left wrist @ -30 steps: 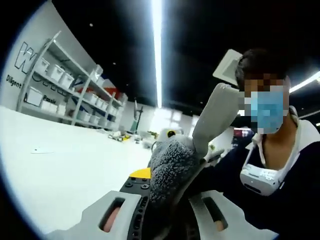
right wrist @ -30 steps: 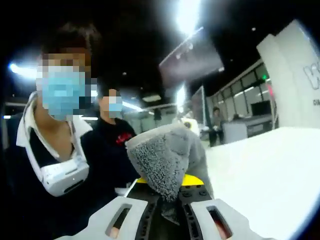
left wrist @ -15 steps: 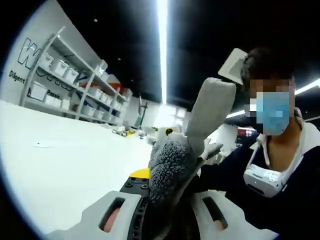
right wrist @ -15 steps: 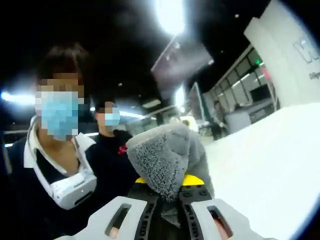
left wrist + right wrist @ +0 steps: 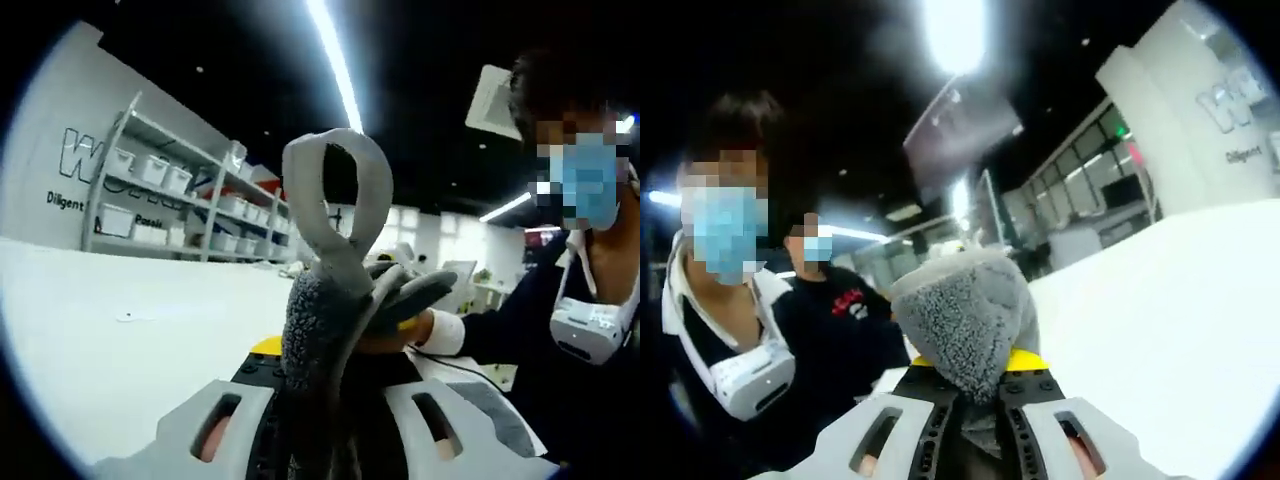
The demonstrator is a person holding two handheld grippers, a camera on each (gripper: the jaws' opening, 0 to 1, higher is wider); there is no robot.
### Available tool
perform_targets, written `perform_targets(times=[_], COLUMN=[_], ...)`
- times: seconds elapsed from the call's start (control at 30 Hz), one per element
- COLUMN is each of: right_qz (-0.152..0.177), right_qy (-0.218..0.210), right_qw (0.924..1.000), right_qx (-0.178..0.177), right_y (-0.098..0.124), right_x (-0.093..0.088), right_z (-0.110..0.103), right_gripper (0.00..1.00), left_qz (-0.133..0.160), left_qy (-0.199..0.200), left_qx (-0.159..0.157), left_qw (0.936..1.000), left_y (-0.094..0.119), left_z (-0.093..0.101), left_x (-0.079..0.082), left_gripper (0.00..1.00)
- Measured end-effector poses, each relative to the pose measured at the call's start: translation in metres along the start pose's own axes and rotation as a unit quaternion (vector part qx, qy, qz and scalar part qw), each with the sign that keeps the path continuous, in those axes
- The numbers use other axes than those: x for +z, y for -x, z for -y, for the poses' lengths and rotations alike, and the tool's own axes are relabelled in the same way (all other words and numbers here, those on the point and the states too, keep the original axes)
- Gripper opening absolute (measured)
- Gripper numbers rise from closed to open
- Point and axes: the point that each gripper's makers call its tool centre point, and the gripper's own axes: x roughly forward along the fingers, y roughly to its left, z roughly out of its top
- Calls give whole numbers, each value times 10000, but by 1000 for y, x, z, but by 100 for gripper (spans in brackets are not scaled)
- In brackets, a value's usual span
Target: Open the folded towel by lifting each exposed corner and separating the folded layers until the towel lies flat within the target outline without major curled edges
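Observation:
The grey towel [image 5: 320, 320] bunches up out of my left gripper [image 5: 318, 425], which is shut on it. A smooth grey edge band of the towel loops above the fuzzy part. In the right gripper view another fuzzy corner of the grey towel [image 5: 962, 320] pokes up from between the jaws of my right gripper [image 5: 975, 425], also shut on it. Both grippers are held up off the white table [image 5: 110, 340]. The rest of the towel is hidden below the views.
The white table [image 5: 1160, 330] spreads behind both grippers. Shelves with white bins [image 5: 170, 200] stand along the far wall. A person in a dark top [image 5: 570, 320] is close on the right of the left gripper view. Two people [image 5: 750, 330] are at the left of the right gripper view.
Both cameras have swung. In the left gripper view the towel's edge band has bent over from a straight strip into a loop. Both grips hold as before.

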Motion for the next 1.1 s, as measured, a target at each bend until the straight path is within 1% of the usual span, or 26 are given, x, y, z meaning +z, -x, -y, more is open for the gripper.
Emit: perform_targets(times=[0.07,0.17,0.27,0.3,0.4,0.47,0.6,0.73,0.77,0.8,0.87,0.93,0.97,1.0,1.1], right_qz=[32,36,67,52,-54,-45,-59,-70,-81,-126,-216,-260,-291,-298,-314], right_qy=[101,139,110,150,333,441,659,714,765,914,1092,1161,1180,1197,1236], right_qw=[9999,9995,9991,9985,9965,9954,9919,9905,9893,9862,9823,9802,9792,9785,9764], right_qx=[-127,-282,-409,-532,-759,-852,-1086,-1173,-1242,-1373,-1508,-1581,-1622,-1655,-1742], right_y=[1,2,3,3,3,2,3,2,2,3,3,2,2,2,3], right_x=[2,2,1,0,-4,-5,-5,-7,-8,-9,-11,-13,-14,-15,-15], right_z=[5,12,17,21,29,30,39,41,44,49,54,58,60,62,66], right_gripper=[4,4,4,4,4,4,4,4,5,5,5,5,5,5,5], left_qz=[-7,-19,-58,-91,-192,-204,-202,-269,-300,-353,-466,-532,-583,-586,-582], left_qy=[-241,-257,-283,-304,-402,-452,-494,-503,-537,-583,-774,-773,-809,-819,-839], left_qx=[217,221,320,358,463,523,651,754,799,880,1200,1271,1349,1370,1575], left_qw=[9995,9994,9991,9989,9979,9974,9965,9955,9949,9938,9887,9874,9858,9854,9822], left_y=[0,1,2,2,3,3,6,7,7,7,8,6,5,5,6], left_z=[-8,-8,-14,-15,-20,-22,-29,-33,-35,-37,-46,-48,-51,-51,-59], left_x=[0,0,-2,-3,-6,-7,-6,-8,-9,-11,-14,-19,-21,-21,-22], left_gripper=[20,20,20,20,21,21,23,23,23,23,25,25,25,26,29])
